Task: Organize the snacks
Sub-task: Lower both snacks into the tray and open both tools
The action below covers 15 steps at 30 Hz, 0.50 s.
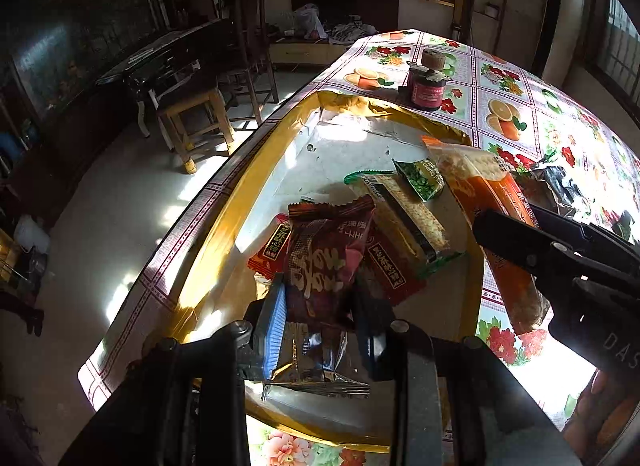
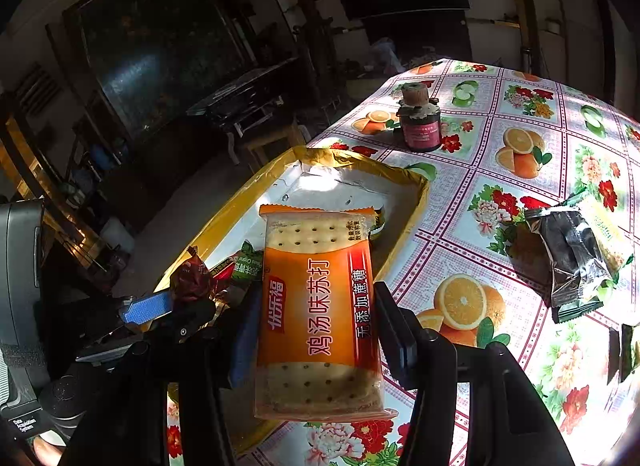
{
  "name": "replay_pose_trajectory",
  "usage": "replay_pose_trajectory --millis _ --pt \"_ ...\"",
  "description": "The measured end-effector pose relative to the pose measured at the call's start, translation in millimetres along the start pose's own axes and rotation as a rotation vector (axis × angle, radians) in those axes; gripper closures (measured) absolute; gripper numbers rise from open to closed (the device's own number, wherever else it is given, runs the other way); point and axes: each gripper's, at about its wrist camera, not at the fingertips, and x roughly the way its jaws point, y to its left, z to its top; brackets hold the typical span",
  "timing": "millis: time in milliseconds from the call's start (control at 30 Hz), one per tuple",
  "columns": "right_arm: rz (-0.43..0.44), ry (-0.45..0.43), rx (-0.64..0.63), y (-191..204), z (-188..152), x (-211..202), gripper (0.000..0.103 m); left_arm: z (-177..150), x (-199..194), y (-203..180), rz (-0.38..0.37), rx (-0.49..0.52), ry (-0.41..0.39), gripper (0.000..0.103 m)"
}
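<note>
My left gripper is shut on a dark red snack packet and holds it over the gold-rimmed cardboard tray. In the tray lie red packets, a green-edged cracker pack and a small green pea packet. My right gripper is shut on an orange soda-cracker pack, held above the tray's right rim. The left wrist view shows that same orange pack with the right gripper's black fingers on it. The left gripper shows at the right wrist view's lower left.
A dark jar with a cork-like lid stands on the flowered tablecloth beyond the tray. More wrapped snacks lie on the cloth to the right. Left of the table edge are a wooden stool, chairs and dark furniture.
</note>
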Motion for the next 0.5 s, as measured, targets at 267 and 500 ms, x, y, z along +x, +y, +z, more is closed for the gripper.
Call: replay_pose_trajectory --millis 267,500 --pt "0.002 0.021 -0.022 4 20 32 0.045 3 20 6 -0.002 -0.024 0.046 0.073" --pt "-0.004 0.04 -0.029 4 32 51 0.045 5 26 8 -0.008 -0.029 0.057 0.073"
